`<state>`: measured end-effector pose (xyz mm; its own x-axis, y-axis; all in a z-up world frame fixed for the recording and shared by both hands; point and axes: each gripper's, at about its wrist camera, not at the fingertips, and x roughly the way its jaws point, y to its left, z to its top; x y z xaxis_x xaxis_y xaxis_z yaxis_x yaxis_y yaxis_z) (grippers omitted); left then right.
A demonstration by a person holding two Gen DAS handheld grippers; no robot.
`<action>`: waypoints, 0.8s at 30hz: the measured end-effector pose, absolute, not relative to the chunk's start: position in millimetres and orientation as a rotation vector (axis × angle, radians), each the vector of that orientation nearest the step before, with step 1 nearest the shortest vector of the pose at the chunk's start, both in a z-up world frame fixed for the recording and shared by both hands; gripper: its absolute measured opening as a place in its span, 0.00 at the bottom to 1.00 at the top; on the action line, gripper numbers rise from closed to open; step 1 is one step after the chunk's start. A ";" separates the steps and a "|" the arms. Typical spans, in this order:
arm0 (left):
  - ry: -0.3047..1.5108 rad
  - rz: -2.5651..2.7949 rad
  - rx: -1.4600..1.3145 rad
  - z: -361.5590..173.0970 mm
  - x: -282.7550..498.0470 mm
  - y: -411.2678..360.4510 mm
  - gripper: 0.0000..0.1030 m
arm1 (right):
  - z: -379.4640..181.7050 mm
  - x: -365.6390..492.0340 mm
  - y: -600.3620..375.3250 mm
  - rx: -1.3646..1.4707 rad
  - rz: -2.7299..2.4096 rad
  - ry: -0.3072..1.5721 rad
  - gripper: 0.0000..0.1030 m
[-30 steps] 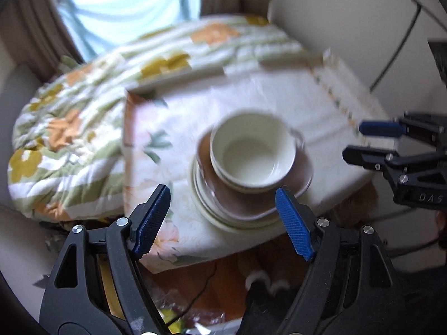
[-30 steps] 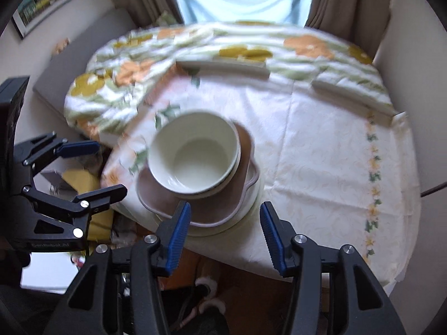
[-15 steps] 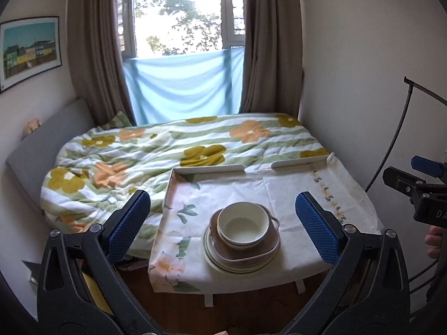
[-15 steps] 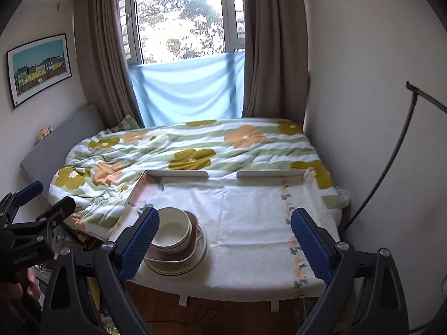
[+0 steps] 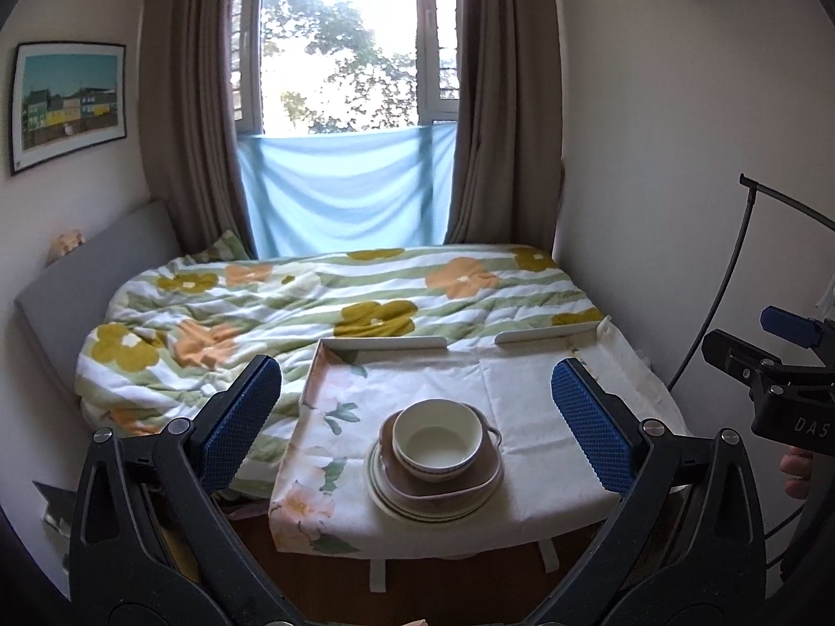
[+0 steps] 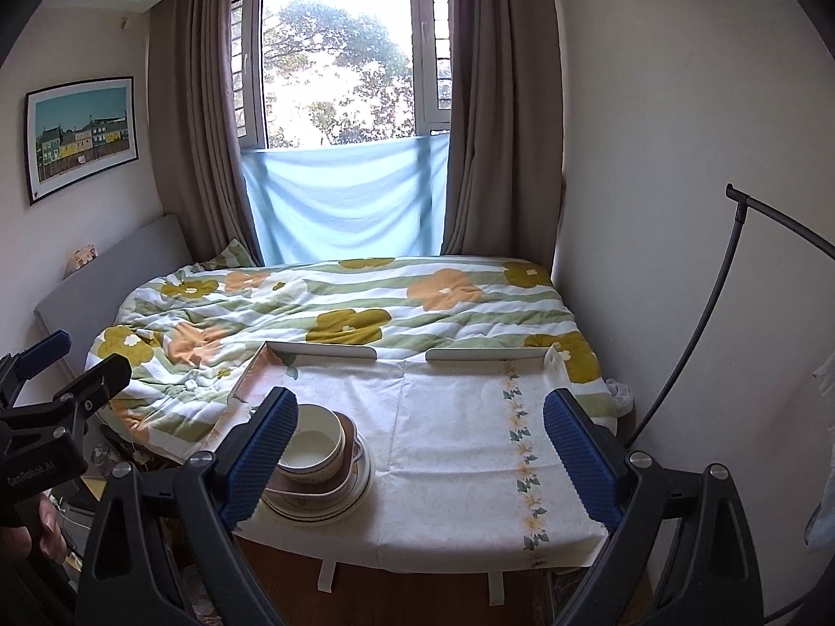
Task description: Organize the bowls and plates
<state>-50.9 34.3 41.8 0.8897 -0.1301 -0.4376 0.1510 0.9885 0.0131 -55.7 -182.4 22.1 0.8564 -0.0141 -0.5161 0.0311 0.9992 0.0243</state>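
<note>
Two claws, both mine, both carrying nothing. Left gripper (image 5: 416,417): blue-padded fingers (image 5: 241,420) spread wide, raised level and well back from the table, so the whole stack sits framed between them. Right gripper (image 6: 420,451): spread just as wide, held off the near edge, its left finger crossing in front of the stack in its own view without touching it.

One stack, near the front left part of the table. Top item: cream bowl (image 5: 437,441), upright, nested in what looks like a second bowl of the same kind. Beneath: brown squarish dish (image 5: 443,485), handle loop showing on its right side. Base: round cream plates (image 5: 417,508), count unclear. Largest at the bottom, smallest on top, which I judge is why the pile sits steady; by that reading the sorting looks finished.

One low folding table (image 6: 454,438), floral cloth over it, white raised rails along the far edge and left side, likely there to stop things sliding off.

One bed behind, touching the table's far edge, under a flowered quilt (image 5: 292,308). One window with brown curtains (image 6: 198,156) and a blue cloth (image 6: 344,198) hung across its lower part. One framed picture (image 5: 68,104) on the left wall.
</note>
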 end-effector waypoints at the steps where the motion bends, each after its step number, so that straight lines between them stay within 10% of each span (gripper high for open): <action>1: 0.448 -0.144 0.047 41.8 -51.4 34.3 1.00 | 22.6 -56.0 -182.2 0.032 -0.021 0.539 0.91; 24: 0.434 -0.135 0.062 43.7 -53.8 29.8 1.00 | 21.8 -51.9 -181.3 0.042 -0.021 0.540 0.91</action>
